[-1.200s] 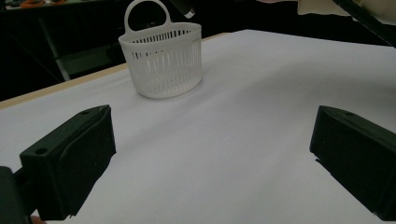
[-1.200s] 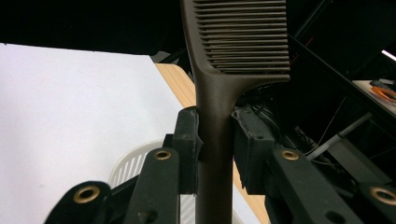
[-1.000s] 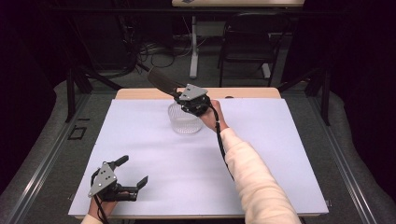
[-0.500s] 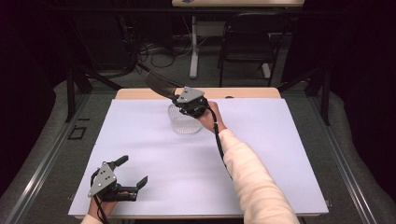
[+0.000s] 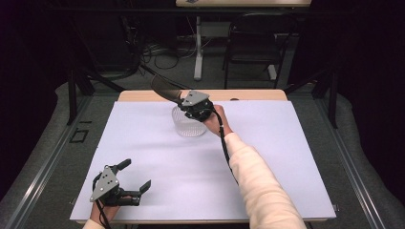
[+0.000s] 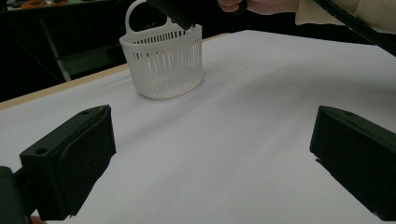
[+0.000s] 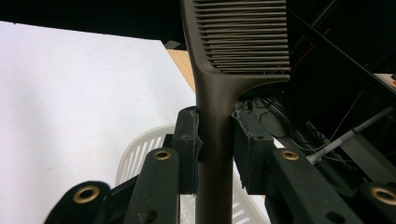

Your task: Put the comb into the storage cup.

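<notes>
A dark comb (image 5: 165,88) is clamped by its handle in my right gripper (image 5: 184,102), its toothed head sticking up and to the left, past the table's far edge. The gripper hovers just over a white slotted basket (image 5: 189,126) with a hoop handle, standing at the far middle of the white sheet. In the right gripper view both pads press the comb (image 7: 238,37) handle in my right gripper (image 7: 215,140), with the basket (image 7: 135,154) rim below. My left gripper (image 5: 136,175) rests open at the near left; its view (image 6: 210,154) faces the basket (image 6: 163,60).
The white sheet (image 5: 286,157) covers the table, with a strip of wooden edge (image 5: 143,95) at the far side. Behind the table stand a dark chair (image 5: 250,47), a white desk leg (image 5: 198,47) and floor cables (image 5: 157,50). A metal rail (image 5: 43,162) runs along the left.
The right gripper has shifted only slightly above the basket, and the comb's angle has changed a little. The left gripper has stayed where it was.
</notes>
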